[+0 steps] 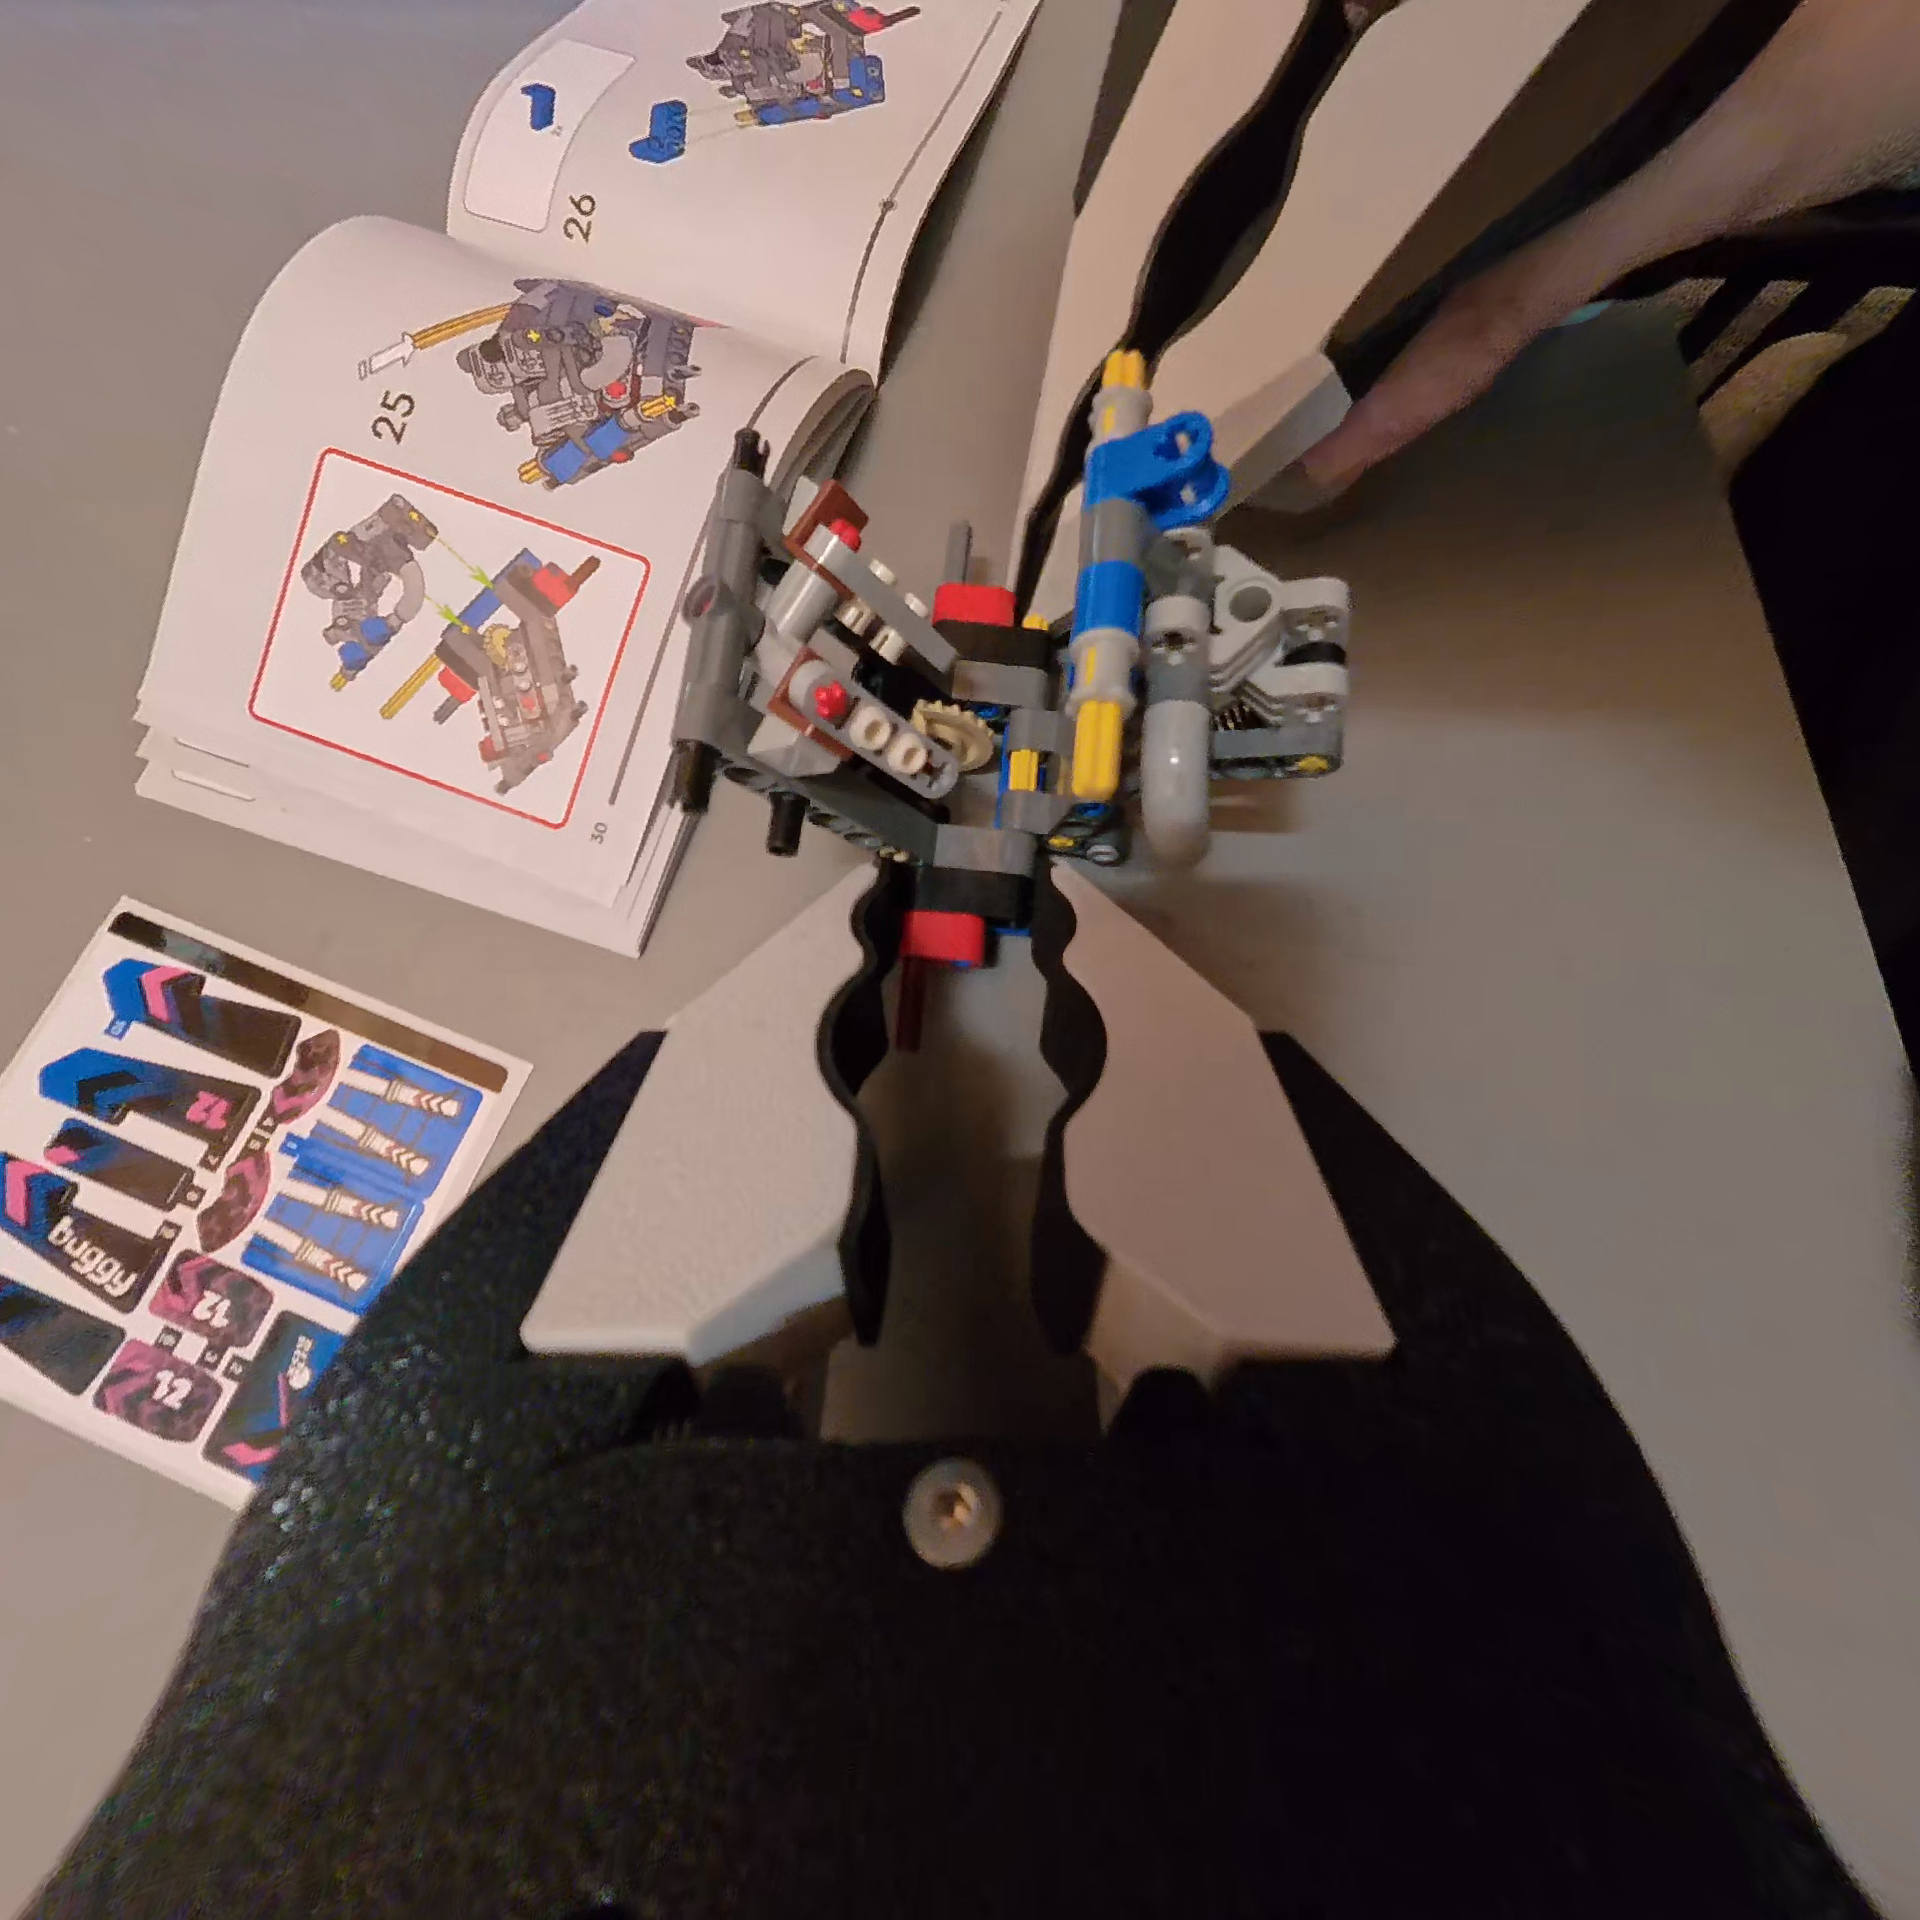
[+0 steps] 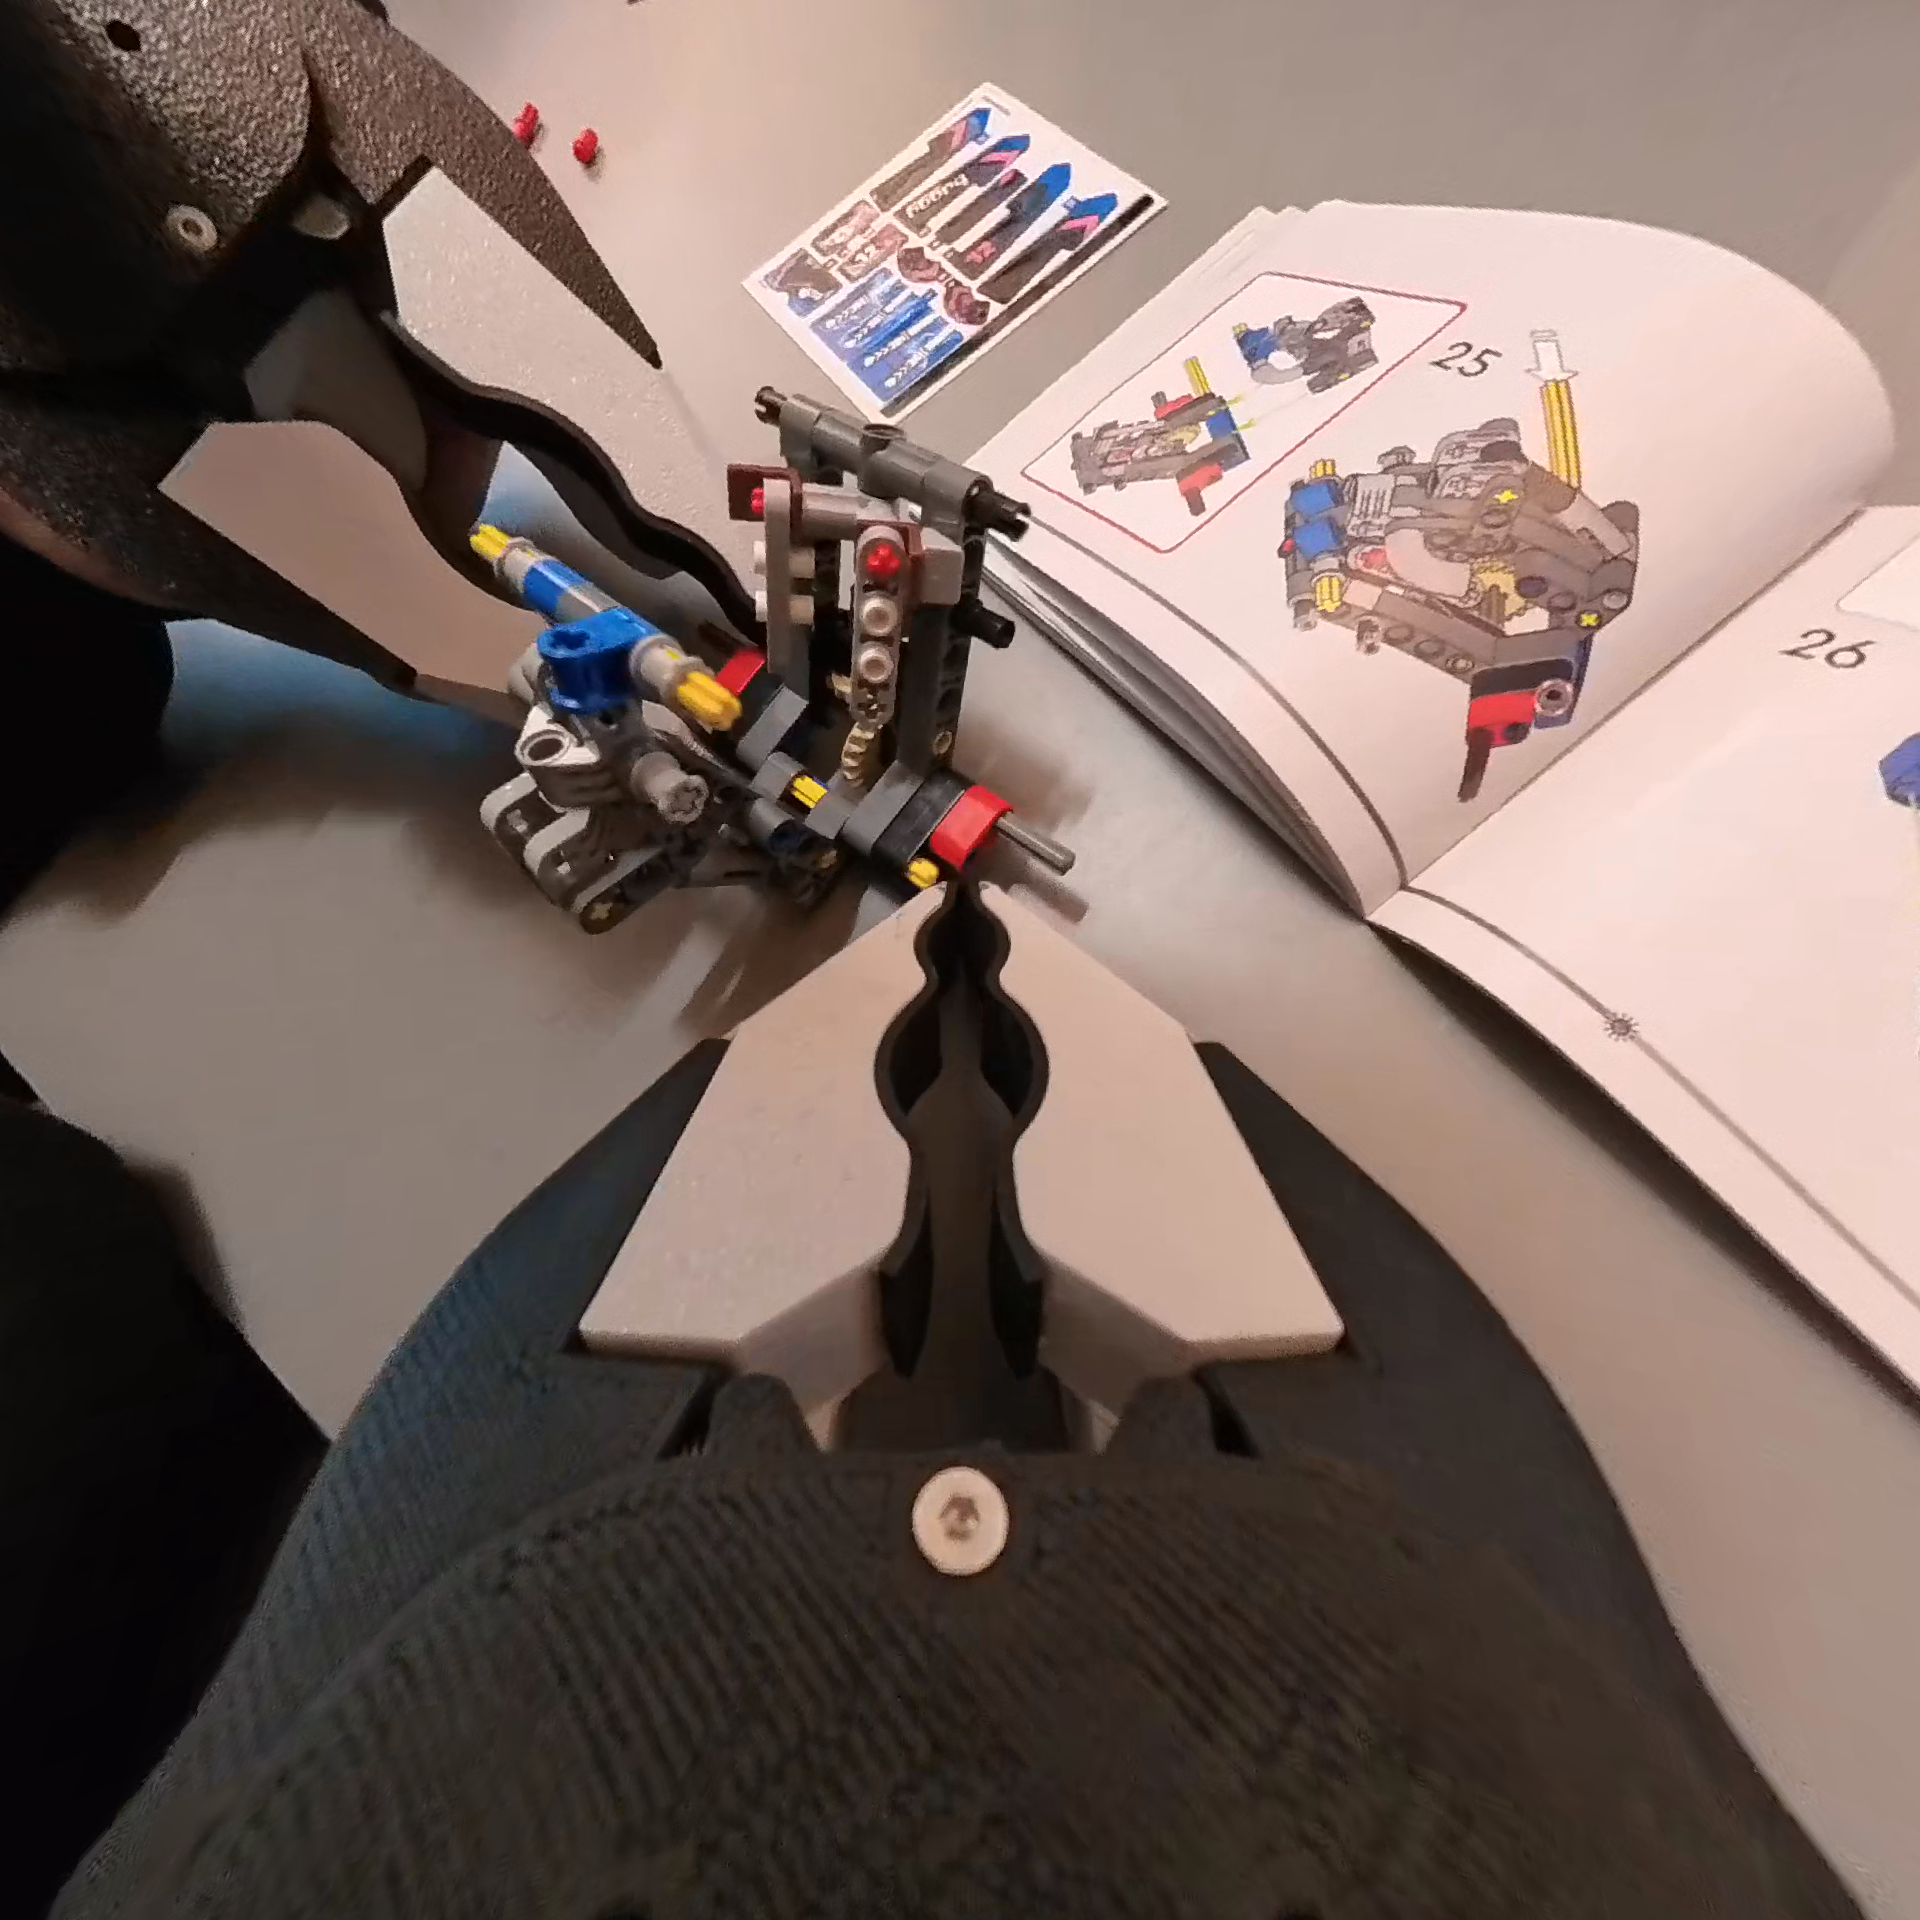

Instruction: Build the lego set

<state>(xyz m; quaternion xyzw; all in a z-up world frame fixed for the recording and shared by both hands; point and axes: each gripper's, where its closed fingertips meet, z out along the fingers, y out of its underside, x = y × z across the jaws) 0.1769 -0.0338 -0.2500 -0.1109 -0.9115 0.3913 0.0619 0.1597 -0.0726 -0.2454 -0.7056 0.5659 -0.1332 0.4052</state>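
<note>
Progress looks partial — the half-built model (image 1: 997, 665) stands on the table (image 1: 1455, 1039) beside the open instruction booklet (image 1: 436, 582), a bare frame of beams, gears and rods without wheels or body panels. The left gripper (image 1: 961, 925) pinches its red-and-black end between the fingers. The right gripper (image 2: 961, 894) has fingers pressed together, tip touching the opposite red end. At ten o'clock, the sticker sheet (image 2: 951, 249) lies unused — much remains, I judge.

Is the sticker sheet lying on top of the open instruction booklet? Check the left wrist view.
No. The sticker sheet lies flat on the table, apart from the instruction booklet.
</note>
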